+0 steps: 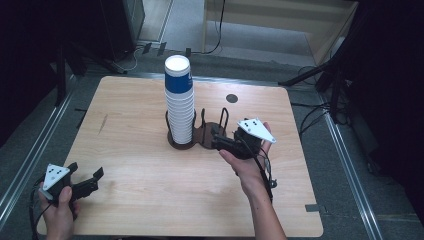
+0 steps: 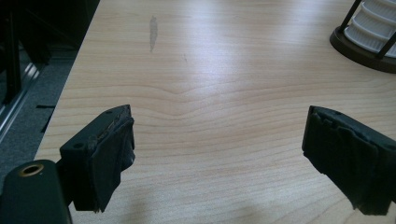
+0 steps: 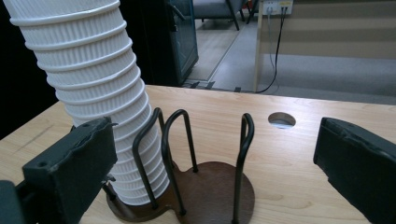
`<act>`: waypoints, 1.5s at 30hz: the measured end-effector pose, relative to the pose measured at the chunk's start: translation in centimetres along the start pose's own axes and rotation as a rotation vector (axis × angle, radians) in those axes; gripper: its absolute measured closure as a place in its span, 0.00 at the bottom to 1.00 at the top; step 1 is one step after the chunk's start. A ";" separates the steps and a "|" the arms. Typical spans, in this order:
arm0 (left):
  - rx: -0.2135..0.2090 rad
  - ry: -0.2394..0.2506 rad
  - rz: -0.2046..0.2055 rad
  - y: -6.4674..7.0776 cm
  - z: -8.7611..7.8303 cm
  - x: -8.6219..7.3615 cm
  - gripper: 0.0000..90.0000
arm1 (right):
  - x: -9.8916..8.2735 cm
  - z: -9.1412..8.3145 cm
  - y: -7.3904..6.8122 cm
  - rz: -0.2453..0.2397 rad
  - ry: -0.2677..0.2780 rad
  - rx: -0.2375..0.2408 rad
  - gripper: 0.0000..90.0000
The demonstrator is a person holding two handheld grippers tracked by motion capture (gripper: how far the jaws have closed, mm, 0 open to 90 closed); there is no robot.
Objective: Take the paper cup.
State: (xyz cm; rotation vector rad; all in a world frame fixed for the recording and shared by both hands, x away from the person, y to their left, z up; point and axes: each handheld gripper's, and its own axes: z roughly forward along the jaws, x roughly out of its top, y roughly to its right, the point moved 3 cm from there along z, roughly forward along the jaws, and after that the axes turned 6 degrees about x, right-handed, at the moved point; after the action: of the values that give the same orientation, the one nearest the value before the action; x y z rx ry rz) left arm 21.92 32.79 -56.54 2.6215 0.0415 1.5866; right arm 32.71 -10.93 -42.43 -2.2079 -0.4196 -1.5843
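- High view: the cup stack (image 1: 179, 100), white ribbed cups with a blue-banded cup on top, stands upright in the left ring of the wire holder (image 1: 197, 135) near the middle of the table (image 1: 125, 170).
- Right gripper view: the ribbed walls of the cup stack (image 3: 93, 93) show close up, leaning to the left of that picture; the blue cup is out of frame. The holder's dark base (image 3: 210, 193) and its wire loops stand between the jaws' line of sight and the stack; the right ring holds no cup.
- Right gripper (image 1: 222, 142): jaws wide apart, nothing between them, just beside the holder's right ring, not touching it.
- Left gripper (image 1: 86, 180): jaws partly apart, holding nothing, near the table's front left corner, well apart from the stack.
- Left gripper view: bare tabletop (image 2: 210, 93) ahead, with the holder's edge (image 2: 359, 51) at upper right.
- A round cable hole (image 1: 231, 98) lies behind the holder.
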 end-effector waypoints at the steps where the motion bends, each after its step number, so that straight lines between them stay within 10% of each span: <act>1: -0.001 0.000 -0.001 0.0 0.0 0.0 0.11 | 0.0 0.1 -0.2 0.004 -0.004 0.003 0.00; 45: -0.010 0.004 -0.012 -0.1 0.0 0.0 0.11 | 3.3 5.1 -6.5 -0.018 0.055 0.155 0.00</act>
State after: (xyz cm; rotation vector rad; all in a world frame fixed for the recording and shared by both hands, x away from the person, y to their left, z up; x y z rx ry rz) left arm 21.90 32.86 -56.55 2.6059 0.0495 1.5838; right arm 35.08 -2.74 -39.90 -2.0461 -0.5287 -1.5623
